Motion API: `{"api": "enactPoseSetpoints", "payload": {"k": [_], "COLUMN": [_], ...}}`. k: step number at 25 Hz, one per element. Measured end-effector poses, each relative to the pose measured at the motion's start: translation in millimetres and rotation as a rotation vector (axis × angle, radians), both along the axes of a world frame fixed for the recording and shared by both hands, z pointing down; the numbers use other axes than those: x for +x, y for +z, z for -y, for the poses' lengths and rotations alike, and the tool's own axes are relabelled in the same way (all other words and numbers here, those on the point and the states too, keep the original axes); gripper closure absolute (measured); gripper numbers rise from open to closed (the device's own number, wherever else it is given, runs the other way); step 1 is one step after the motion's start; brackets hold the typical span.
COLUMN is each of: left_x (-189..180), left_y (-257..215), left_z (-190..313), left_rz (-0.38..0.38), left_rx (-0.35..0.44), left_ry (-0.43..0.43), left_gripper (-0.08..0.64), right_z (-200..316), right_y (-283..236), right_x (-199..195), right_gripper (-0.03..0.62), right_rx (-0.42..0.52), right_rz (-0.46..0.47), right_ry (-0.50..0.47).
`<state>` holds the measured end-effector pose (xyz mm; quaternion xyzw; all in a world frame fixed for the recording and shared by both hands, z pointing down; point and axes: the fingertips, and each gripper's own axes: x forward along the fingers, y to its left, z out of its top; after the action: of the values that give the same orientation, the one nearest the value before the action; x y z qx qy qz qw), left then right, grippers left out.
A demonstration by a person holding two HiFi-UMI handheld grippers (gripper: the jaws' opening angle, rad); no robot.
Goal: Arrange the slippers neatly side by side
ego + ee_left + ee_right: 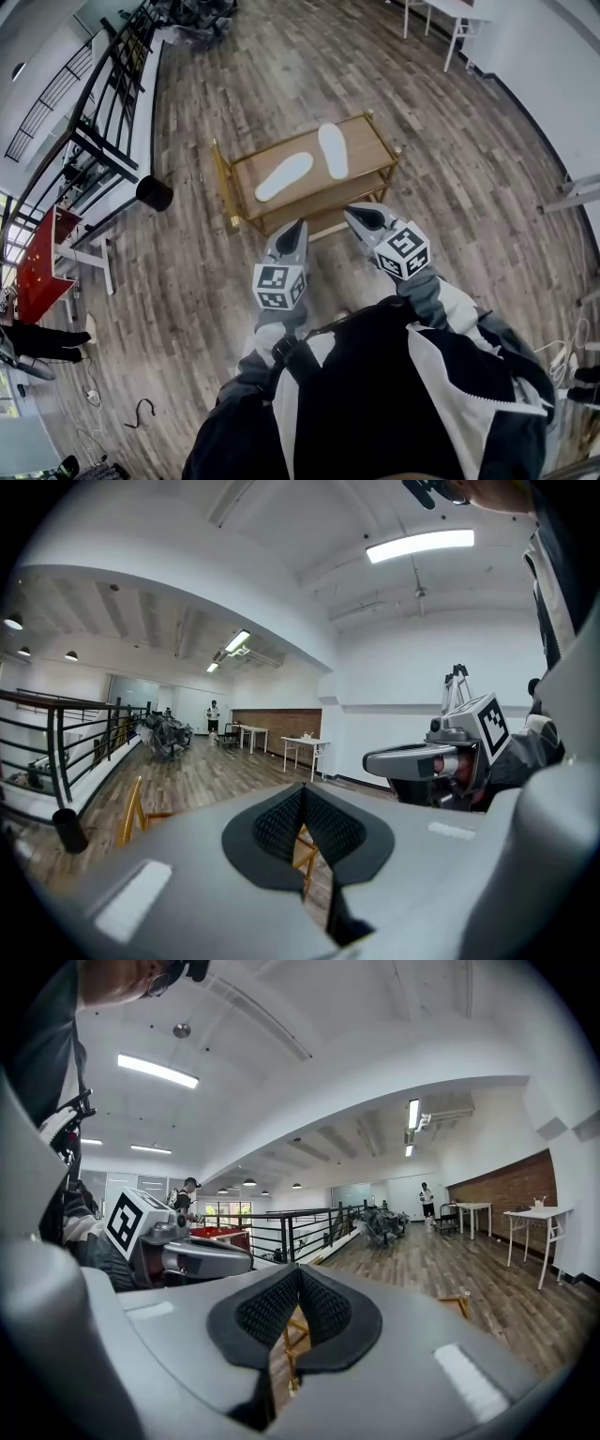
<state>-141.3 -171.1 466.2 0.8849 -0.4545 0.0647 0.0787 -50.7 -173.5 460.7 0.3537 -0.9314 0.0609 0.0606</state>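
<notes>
left gripper (296, 228) and right gripper (357, 215): jaws pressed together, nothing pinched. Both slippers lie on the cart (367, 141) at 12 o'clock, apart from the jaws: near slipper (284, 176), far slipper (333, 150) at its 2 o'clock.

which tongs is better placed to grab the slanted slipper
Left: the left tongs are nearest the slanted slipper, while the right tongs line up with the other slipper. Both are shut and empty.
</notes>
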Motion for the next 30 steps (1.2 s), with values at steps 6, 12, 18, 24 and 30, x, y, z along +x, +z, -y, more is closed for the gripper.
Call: {"api": "enactPoseSetpoints", "payload": {"k": [6,12,18,24,30], "left_x": [-11,-14,-17,-2,25], "left_y": [7,9,8,-3,-6], "left_z": [30,72,134,195,236], "left_rz": [-0.016,-0.015,-0.001,0.024,0.054], "left_rx": [-0.01,-0.016,-0.018,-0.003,0.009], "left_ry": [-0.012,-0.048,-0.114,-0.164,-0.165], "left_gripper": [0.546,0.546,0.546,0.546,0.546], "right_z": [29,76,145,211,258], "right_y": [5,5,4,-1,-2], "right_x": [-10,-16,-24,-16,-5], "right_gripper": [0.584,0.583,0.583,0.583,0.586], "right_rx": [-0.005,-0.005,-0.004,-0.003,0.008], "right_rz": [-0.019,-0.018,-0.002,0.012,0.039], "right_ry": [-0.01,-0.051,-0.122,-0.194,-0.241]}}
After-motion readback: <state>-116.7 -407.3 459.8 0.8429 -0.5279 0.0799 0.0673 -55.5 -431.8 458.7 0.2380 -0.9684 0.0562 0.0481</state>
